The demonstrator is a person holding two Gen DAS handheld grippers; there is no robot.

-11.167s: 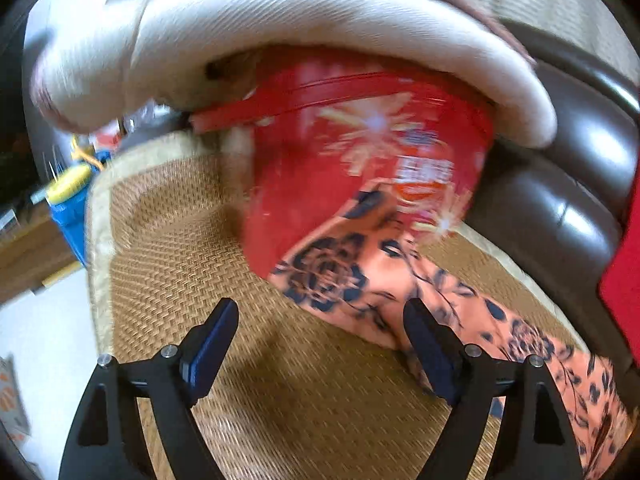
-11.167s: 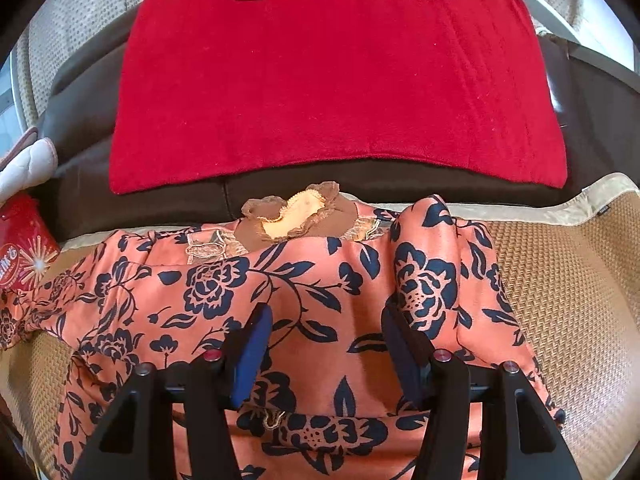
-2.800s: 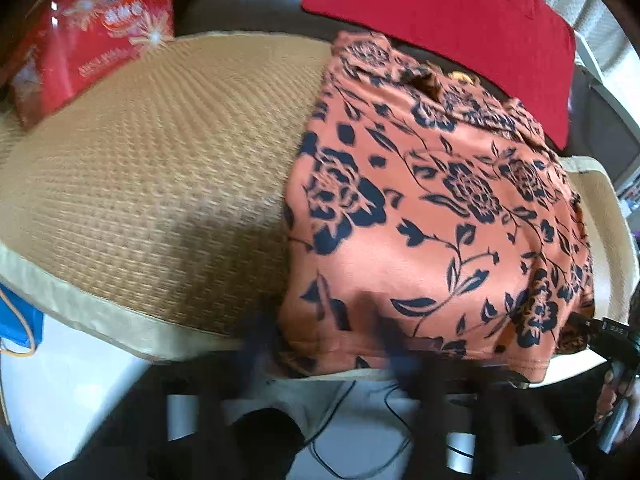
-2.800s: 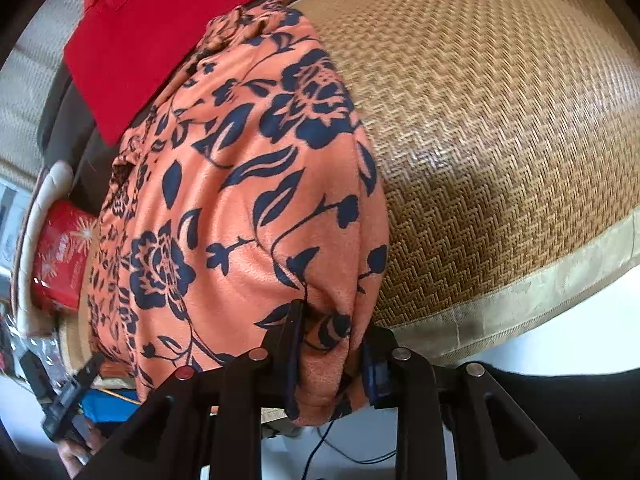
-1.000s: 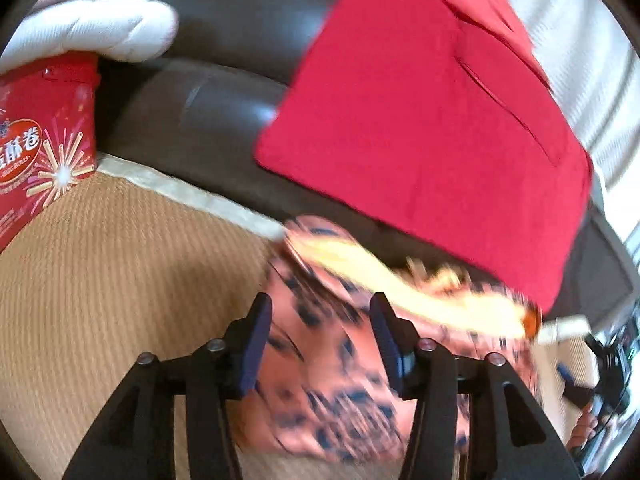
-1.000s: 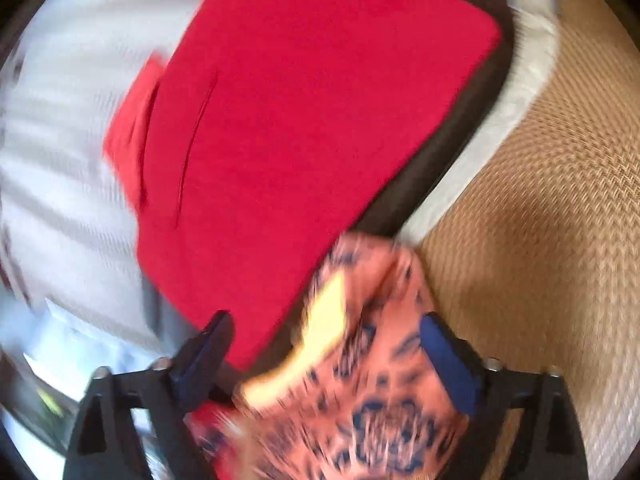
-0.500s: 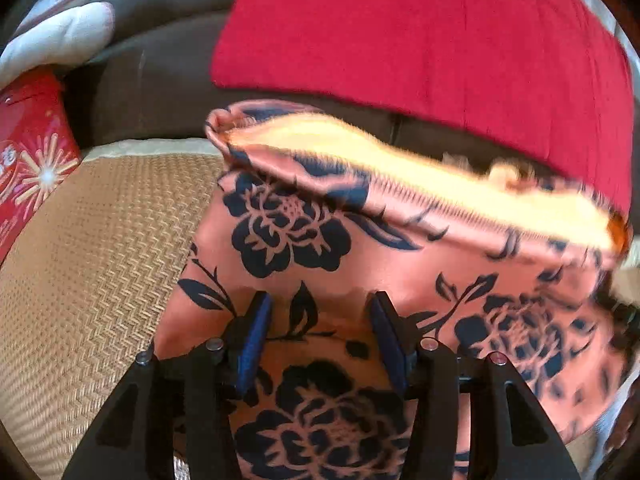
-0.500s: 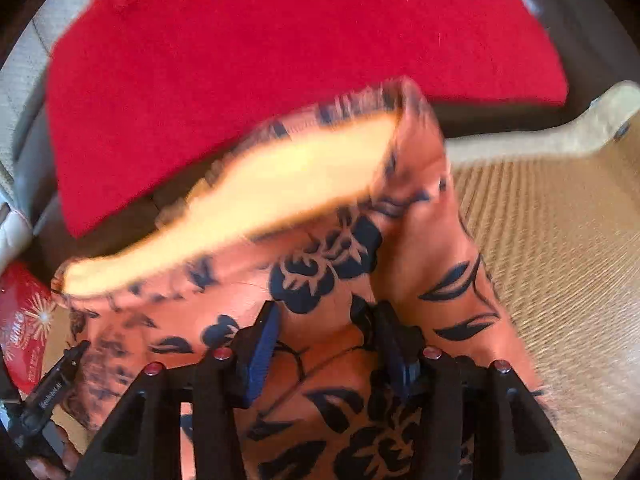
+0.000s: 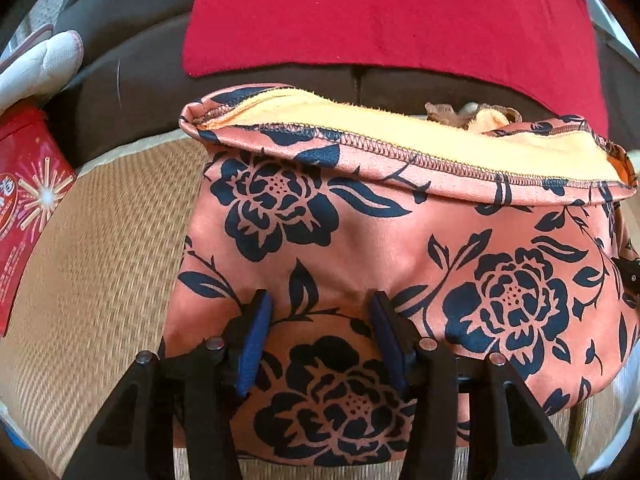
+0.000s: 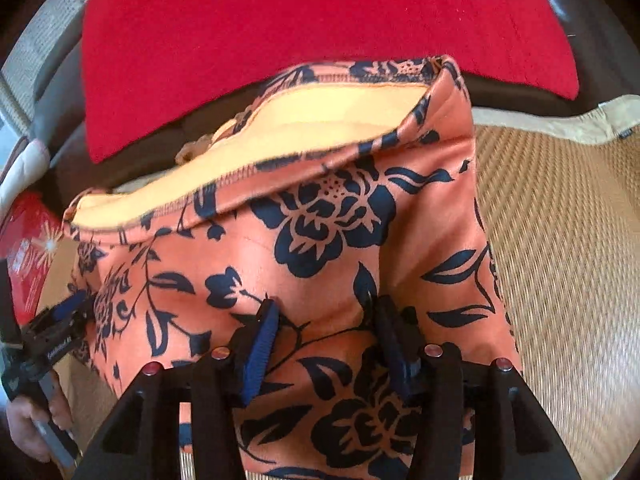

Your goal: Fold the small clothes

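Both claws, left [image 9: 318, 312] and right [image 10: 324, 320], sit spread over my folded floral garment [image 9: 400, 248] on the woven mat [image 9: 100, 248]; fabric hides whatever lies beneath the fold

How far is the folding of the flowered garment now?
Done: the garment lies doubled over on the woven mat, its hem turned back so the yellow lining shows. In hand: the left gripper and the right gripper are both over the near fold with jaws apart, gripping nothing. Left: the package looks wide and loose, so probably another fold and some smoothing.
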